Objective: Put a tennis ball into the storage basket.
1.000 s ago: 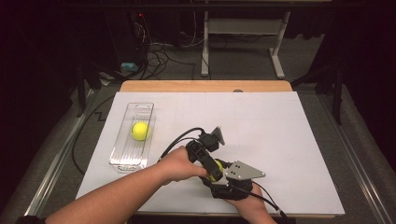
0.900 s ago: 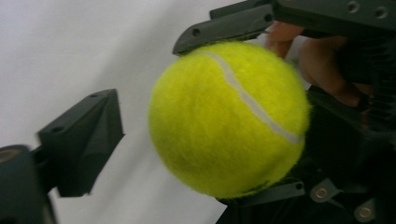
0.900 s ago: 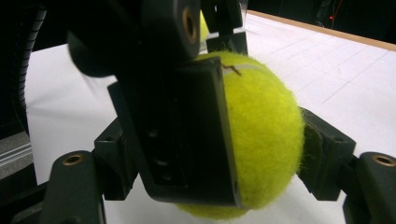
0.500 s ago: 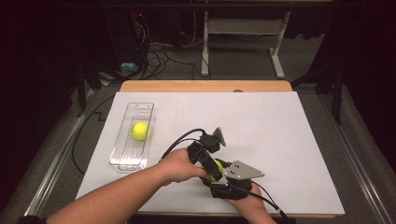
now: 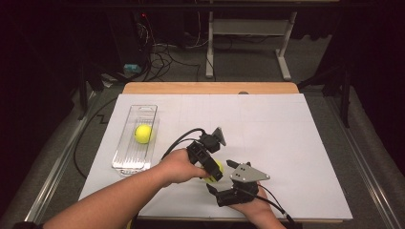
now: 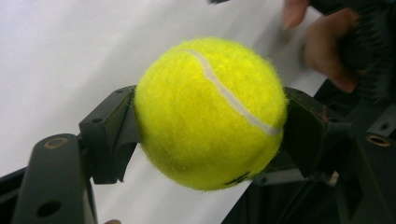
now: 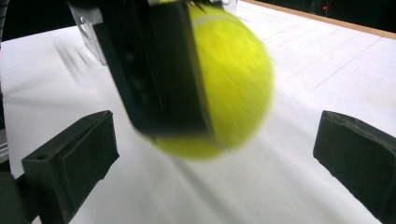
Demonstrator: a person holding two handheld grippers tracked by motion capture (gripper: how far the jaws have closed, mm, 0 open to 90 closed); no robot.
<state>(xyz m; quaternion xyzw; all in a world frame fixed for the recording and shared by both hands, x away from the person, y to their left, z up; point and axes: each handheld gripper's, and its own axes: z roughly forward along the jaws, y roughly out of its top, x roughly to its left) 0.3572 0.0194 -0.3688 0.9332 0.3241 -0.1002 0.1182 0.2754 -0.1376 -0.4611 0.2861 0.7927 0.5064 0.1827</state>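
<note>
The ball (image 6: 210, 114) sits clamped between the two jaws of the left gripper (image 5: 216, 172), its pads pressing the felt on either side, above the white sheet (image 5: 286, 143) near the table's near edge, a little left of centre. The right gripper (image 5: 214, 190) is just beside it on the near right; its jaws have just been opening and now stand wide, well clear of the ball, which lies between them with the left gripper's jaw in front of it in the right gripper view. The two grippers crowd each other here, with the right hand (image 5: 253, 207) almost at the sheet's near edge, so there is little room toward the near side. To the right and far side the sheet is open, out to the wooden strip (image 5: 210, 88) along the far edge. To the left, well apart, a clear tray (image 5: 125, 162) lies lengthwise near the sheet's left edge, with a second ball (image 5: 143, 133) inside it. The left gripper's cable (image 5: 179, 142) loops across the sheet between the tray and the grippers.
</note>
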